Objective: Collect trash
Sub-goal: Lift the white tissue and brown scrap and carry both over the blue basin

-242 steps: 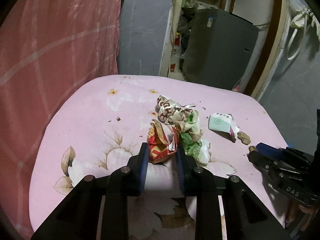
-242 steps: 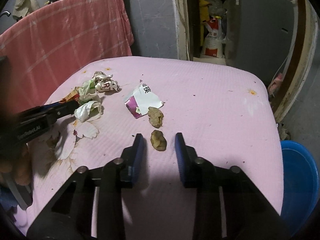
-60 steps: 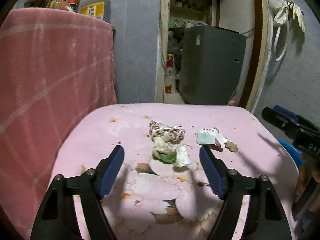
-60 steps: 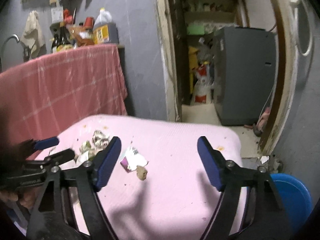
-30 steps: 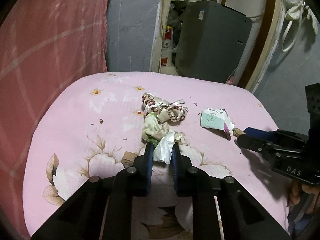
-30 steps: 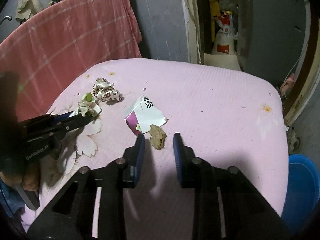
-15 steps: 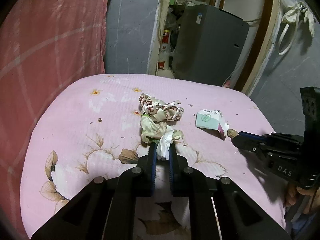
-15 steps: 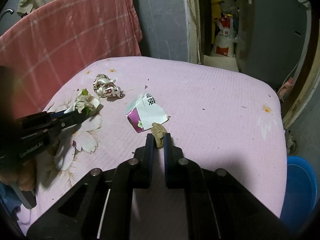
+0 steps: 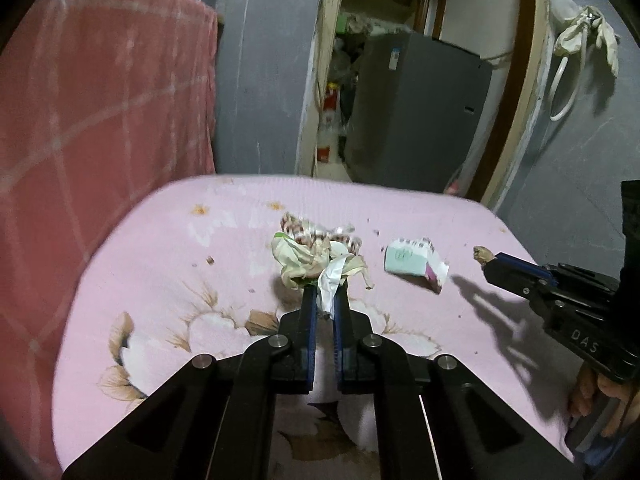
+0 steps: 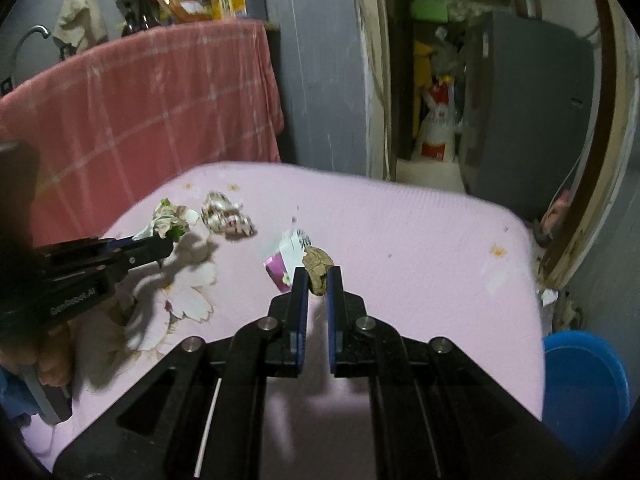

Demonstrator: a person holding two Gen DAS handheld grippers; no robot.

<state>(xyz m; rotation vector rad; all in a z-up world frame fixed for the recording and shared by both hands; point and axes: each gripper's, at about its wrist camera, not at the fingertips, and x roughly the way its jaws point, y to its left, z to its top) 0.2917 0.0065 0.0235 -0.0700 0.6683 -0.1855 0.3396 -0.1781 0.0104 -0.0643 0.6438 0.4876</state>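
1. Leftmost, a pink plaid cloth (image 9: 100, 128) hung beside the tabletop (image 9: 168, 248), which wore a pink cover printed with pale flowers.
2. On that cover, the left claw (image 9: 325, 300) was clamped on a crumpled white-and-green wrapper (image 9: 308, 258); a white strip of it ran between the blue pads, and the wad bulged past the tips, away from the camera.
3. The wad's long axis lay roughly crosswise to the claw, and from the right wrist view it appeared lifted a little above its own shadow.
4. Just behind it lay a crumpled wrapper with brown-and-white print (image 9: 316, 234), resting on the cover.
5. Farther right, a torn white-and-teal packet (image 9: 414, 260) lay flat, its long axis across the view, its purple torn end toward the right.
6. Right of that, the right claw (image 10: 318, 280) was clamped on a small brown lump (image 10: 317, 266), having just been closing; the lump stood roughly upright between the pads and poked out beyond the tips.
7. In the left wrist view the lump sat at the claw's tip, clear of the cover, with the claw's shadow below it.
8. At the far right, a blue bin (image 10: 580, 380) stood on the floor beside the tabletop's edge.
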